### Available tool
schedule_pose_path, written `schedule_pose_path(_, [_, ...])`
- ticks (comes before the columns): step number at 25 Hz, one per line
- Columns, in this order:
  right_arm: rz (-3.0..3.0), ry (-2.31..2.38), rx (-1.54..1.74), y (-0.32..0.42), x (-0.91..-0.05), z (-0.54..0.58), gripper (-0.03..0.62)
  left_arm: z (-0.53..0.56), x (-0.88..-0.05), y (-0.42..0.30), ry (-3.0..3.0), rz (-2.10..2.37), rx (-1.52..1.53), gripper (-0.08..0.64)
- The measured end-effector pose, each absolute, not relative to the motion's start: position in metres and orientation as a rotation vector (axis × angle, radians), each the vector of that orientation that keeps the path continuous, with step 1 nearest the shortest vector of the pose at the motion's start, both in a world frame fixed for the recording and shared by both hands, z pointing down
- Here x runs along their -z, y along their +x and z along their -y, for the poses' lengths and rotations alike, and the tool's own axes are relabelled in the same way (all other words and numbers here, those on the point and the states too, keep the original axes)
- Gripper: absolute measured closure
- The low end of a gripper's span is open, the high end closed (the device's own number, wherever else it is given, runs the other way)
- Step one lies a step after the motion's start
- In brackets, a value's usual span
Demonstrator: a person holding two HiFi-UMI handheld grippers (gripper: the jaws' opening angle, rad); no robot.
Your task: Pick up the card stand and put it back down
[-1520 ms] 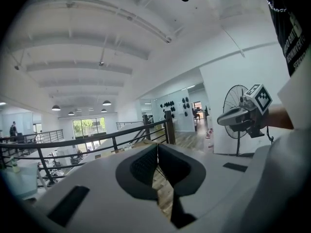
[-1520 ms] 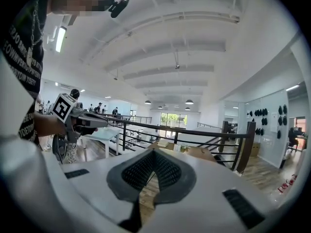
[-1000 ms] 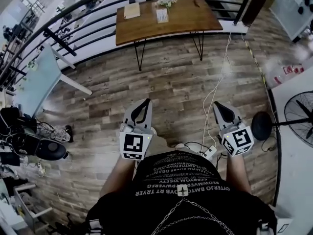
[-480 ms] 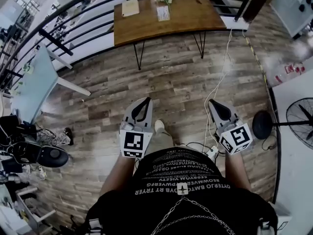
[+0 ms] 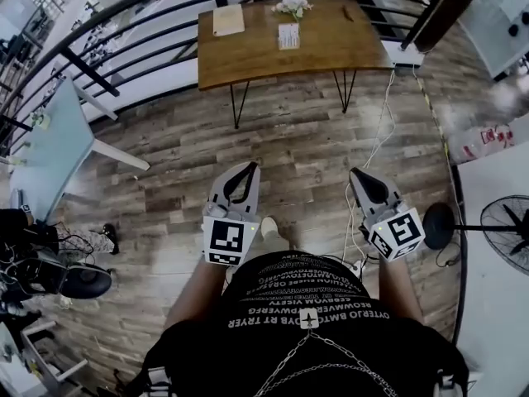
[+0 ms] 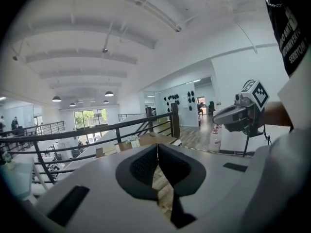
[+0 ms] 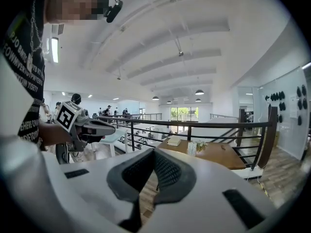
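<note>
The card stand (image 5: 288,35) is a small white upright card on the wooden table (image 5: 331,44) far ahead, beside a small bunch of flowers (image 5: 293,7). In the right gripper view the card stand (image 7: 192,148) shows on the table past the jaws. My left gripper (image 5: 250,169) and right gripper (image 5: 356,175) are held out over the wood floor, well short of the table. Both are shut with nothing between the jaws. In the left gripper view the left gripper (image 6: 157,147) has its pads closed together. The right gripper (image 7: 154,152) looks the same in its own view.
A black railing (image 5: 124,19) curves behind the table. A tan book (image 5: 229,19) lies on the table's left end. A white cable (image 5: 372,143) runs across the floor. A standing fan (image 5: 504,222) and white counter (image 5: 496,321) are at right, a pale blue table (image 5: 50,147) at left.
The view has shifted and the table with the card stand now sits slightly nearer and further right. Both grippers stay shut and are held out in front as before.
</note>
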State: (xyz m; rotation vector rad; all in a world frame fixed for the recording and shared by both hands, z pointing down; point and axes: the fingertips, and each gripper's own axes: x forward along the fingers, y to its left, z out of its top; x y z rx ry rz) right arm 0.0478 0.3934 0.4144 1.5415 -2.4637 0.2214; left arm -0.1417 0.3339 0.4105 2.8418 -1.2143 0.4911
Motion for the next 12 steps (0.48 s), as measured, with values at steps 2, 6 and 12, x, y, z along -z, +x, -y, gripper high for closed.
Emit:
schedule_pose_path(2, [2.461, 1.542, -0.236, 0.041, -0.416, -0.379, 0.578, -0.318, -0.411, -0.148, 2.843, 1.215, -0.482, 0.531])
schedule_pose_path(6, [2.520, 1.585, -0.311, 0.029, -0.403, -0.357, 0.578, -0.290, -0.410, -0.162, 2.848, 1.207, -0.454, 0.531])
schedule_pose_path(12, [2.455, 1.629, -0.268, 0.025, -0.395, -0.337, 0.578, -0.262, -0.406, -0.168, 2.889, 1.153, -0.432, 0.531])
